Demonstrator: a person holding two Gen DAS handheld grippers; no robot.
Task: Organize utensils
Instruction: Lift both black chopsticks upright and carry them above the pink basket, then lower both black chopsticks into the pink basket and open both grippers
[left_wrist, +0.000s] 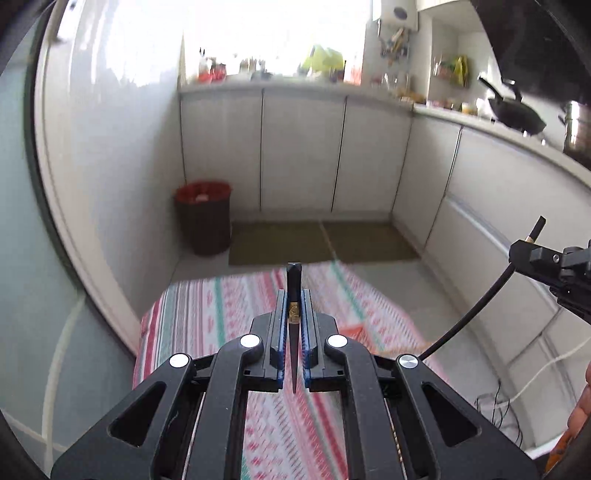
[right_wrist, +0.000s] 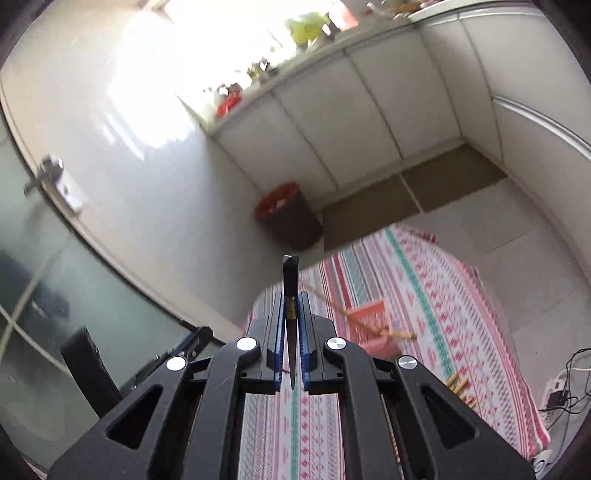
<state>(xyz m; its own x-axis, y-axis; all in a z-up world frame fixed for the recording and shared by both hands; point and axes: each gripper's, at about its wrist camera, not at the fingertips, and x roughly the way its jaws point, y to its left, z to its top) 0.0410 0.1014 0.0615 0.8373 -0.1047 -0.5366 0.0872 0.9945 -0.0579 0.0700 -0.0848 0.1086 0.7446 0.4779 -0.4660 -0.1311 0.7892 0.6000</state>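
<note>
Left gripper (left_wrist: 294, 295): jaws clamped on a dark chopstick (left_wrist: 294, 280). The stick runs lengthwise between the blue pads (left_wrist: 282, 332), its blunt square end standing out past the fingertips and its thin point reaching back toward the camera. A gold band on it sits between the pads.

Right gripper (right_wrist: 291, 299): jaws likewise clamped on a second dark chopstick (right_wrist: 290, 273), held the same way, blunt end forward, gold band between the pads (right_wrist: 304, 332).

Both grippers are held up over a striped cloth (right_wrist: 424, 295) of pink, white and green. In the left view the right gripper's stick (left_wrist: 537, 226) shows at the right edge, well apart from the left one.

On the cloth, right view: an orange-red holder (right_wrist: 369, 314), blurred, with a light wooden stick (right_wrist: 400, 335) lying across it; whether it rests in or on the holder cannot be told. Further wooden pieces (right_wrist: 458, 382) lie near the cloth's right edge.

Surroundings: white cabinets (left_wrist: 303, 147) along the far wall, a dark bin (left_wrist: 203, 218) with a red liner in the corner, a mat (left_wrist: 321, 242) on the floor before the cabinets, a black wok (left_wrist: 517, 114) on the counter at right.
</note>
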